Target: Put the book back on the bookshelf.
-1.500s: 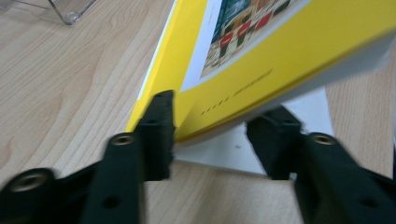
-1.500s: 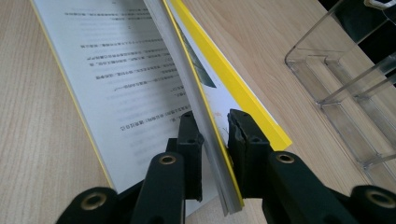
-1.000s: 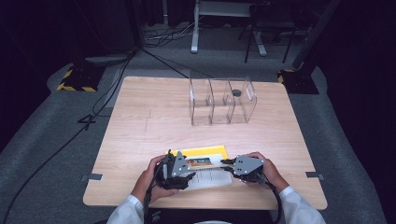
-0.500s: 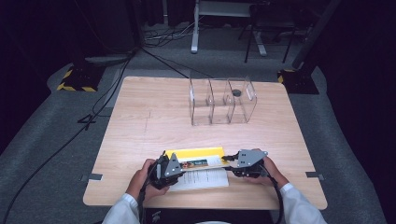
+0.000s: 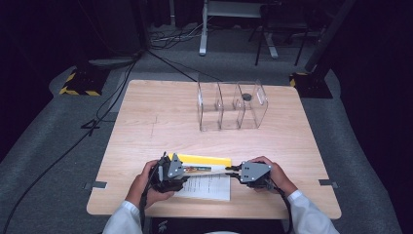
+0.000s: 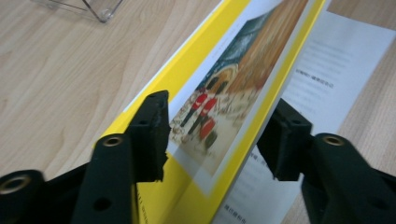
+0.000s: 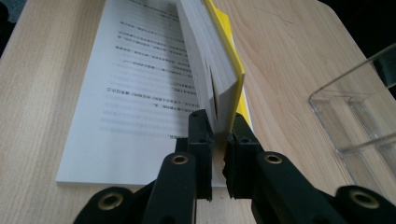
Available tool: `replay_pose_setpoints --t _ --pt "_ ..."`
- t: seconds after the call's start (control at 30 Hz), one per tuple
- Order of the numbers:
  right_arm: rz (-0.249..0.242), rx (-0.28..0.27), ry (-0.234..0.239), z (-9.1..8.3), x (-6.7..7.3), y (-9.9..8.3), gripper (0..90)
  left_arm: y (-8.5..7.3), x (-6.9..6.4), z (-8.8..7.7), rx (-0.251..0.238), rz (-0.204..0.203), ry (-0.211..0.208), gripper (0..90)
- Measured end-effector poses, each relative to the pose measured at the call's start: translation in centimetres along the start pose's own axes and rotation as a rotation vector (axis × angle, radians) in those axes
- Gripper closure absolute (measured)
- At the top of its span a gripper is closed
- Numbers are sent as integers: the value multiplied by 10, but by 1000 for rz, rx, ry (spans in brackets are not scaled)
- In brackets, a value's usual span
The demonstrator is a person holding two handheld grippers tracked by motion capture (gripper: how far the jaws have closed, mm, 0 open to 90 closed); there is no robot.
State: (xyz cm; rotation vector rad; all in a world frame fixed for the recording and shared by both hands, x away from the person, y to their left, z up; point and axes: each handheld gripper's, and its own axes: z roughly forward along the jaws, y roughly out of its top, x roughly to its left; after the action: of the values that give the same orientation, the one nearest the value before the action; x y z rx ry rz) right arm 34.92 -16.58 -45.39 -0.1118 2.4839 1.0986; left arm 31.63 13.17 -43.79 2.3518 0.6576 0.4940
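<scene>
Book (image 7: 219,60) edge pinched by right hand-held gripper (image 7: 218,140); left hand-held gripper (image 6: 219,135) spread (straddling it).

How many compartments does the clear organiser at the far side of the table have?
3, side by side in the clear acrylic organiser: a left one and a middle one, both looking empty, and a right one with a small dark round object in it.

A pale wooden table (image 5: 160,112) stands on grey carpet (image 5: 48,161) in a dark room.
</scene>
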Motion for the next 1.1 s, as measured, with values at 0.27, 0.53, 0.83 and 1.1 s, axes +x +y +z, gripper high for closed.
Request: replay_pose_setpoints --t 0.27,0.53,0.83,1.1 --pt "1 -8 1 2 1 11 840 25 -22 15 3 29 -12 339" --pt "8 -2 -5 3 4 16 833 32 -32 20 -19 89 14 678" --pt "206 -55 -38 -4 -13 -1 575 25 -21 8 -85 66 0 782" --pt "356 30 -41 12 -27 -33 511 23 -11 -8 -123 40 40 812"
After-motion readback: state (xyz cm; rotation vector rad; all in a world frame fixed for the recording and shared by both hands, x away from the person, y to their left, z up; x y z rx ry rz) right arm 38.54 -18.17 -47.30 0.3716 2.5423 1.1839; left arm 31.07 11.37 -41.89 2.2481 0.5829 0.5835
